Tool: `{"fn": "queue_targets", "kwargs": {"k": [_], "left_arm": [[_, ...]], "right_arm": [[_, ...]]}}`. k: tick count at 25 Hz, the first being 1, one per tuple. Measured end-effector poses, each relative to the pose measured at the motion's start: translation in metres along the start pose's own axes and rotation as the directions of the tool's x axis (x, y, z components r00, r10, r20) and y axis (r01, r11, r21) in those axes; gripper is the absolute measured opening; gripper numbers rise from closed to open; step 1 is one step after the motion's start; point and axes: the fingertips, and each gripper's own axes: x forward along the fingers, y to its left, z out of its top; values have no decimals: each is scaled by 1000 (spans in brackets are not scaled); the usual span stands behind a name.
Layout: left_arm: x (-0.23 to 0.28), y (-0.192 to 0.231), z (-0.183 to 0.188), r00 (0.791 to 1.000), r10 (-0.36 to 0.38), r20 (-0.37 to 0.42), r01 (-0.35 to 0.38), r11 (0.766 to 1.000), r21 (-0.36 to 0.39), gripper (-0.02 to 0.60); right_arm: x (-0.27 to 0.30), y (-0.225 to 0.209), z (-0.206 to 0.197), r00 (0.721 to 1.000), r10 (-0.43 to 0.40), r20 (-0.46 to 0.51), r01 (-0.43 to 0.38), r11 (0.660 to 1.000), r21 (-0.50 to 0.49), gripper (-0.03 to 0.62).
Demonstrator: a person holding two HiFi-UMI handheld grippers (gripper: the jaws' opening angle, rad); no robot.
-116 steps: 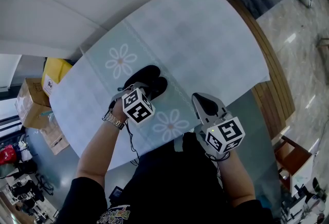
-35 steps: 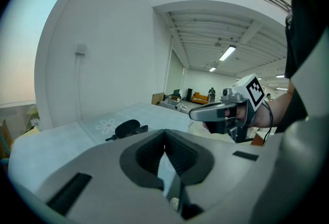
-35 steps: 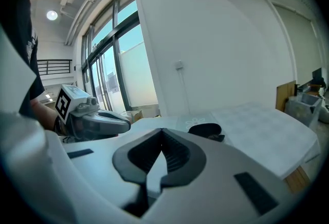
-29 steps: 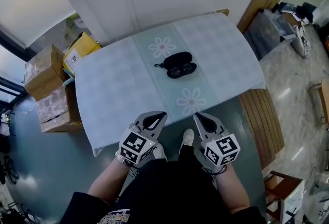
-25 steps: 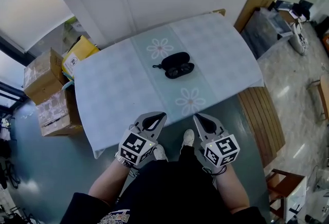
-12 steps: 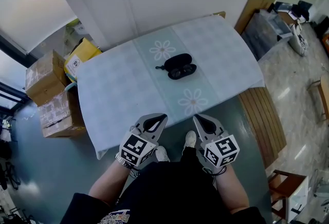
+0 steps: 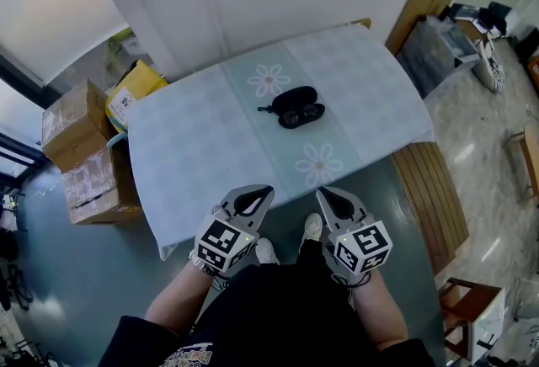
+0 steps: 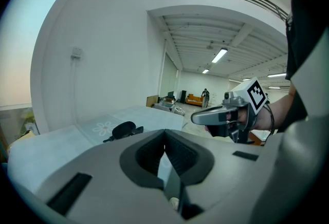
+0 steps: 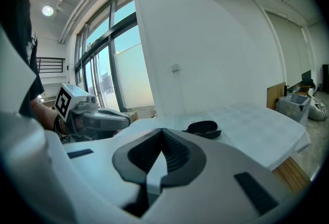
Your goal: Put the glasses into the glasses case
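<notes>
A black glasses case lies open in the middle of the pale blue table, between two printed daisies. Dark glasses seem to lie in its nearer half. The case also shows small in the left gripper view and the right gripper view. Both grippers hang off the table's near edge, close to my body. My left gripper is shut and holds nothing. So is my right gripper. Each one shows in the other's view.
Cardboard boxes and a yellow box stand on the floor left of the table. A wooden slatted bench runs along its right side. A white wall is behind it. Grey floor lies between me and the table.
4.6 s ago my left gripper was at the case on the table. Both grippers are now back from the table. Over the last second only the view shifts slightly.
</notes>
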Motion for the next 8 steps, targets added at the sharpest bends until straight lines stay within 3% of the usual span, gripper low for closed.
{"fn": "queue_targets", "kwargs": {"k": [8], "left_arm": [[-2,4,1,1000,-4,0,4,1000,2,28]], "right_arm": [[4,3,2,1000,0,-1,0,1000,-3,21]]}}
